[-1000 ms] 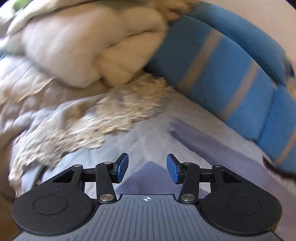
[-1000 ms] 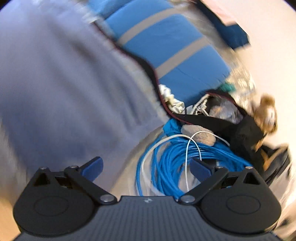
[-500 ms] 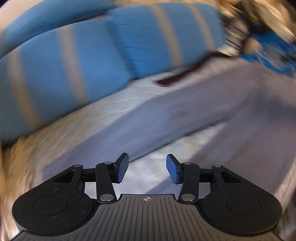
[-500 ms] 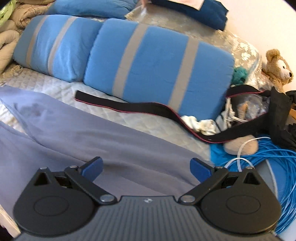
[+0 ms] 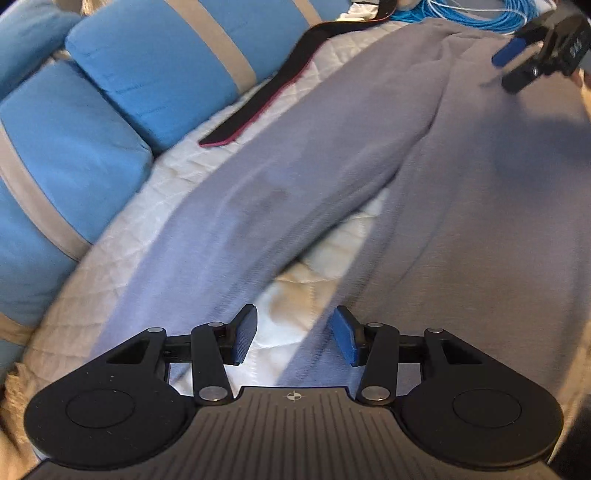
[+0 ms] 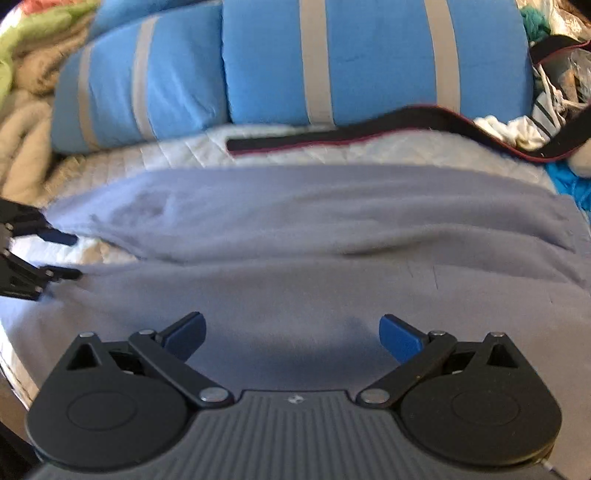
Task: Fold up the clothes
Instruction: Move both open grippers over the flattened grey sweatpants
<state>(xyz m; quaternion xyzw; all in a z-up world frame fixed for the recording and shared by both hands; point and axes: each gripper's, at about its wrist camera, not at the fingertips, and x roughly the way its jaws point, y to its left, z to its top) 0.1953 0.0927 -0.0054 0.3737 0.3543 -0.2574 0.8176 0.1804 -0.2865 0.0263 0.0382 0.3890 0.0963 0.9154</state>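
Observation:
Grey-lilac trousers [image 5: 424, 192] [image 6: 314, 236] lie spread on a white quilted bed, their two legs parting in a V. My left gripper [image 5: 293, 339] hovers open over the gap between the two legs, near their cuffs, with nothing between its pads. It also shows at the left edge of the right wrist view as the left gripper [image 6: 62, 256]. My right gripper [image 6: 291, 336] stands wide open above the trousers' waist end, empty. Its blue fingertip [image 5: 508, 55] shows at the top right of the left wrist view.
Blue cushions with grey stripes [image 5: 122, 85] [image 6: 369, 62] line the far side of the bed. A black strap with a red edge [image 5: 266, 96] [image 6: 369, 133] lies beside them. A coil of blue cable [image 5: 480, 14] and clutter sit past the waist end. Beige blankets [image 6: 26, 122] are piled at the left.
Both views have swung round from the blankets and the cable pile to face the trousers. Each gripper now shows in the other's view. Neither pair of jaws has changed its gap.

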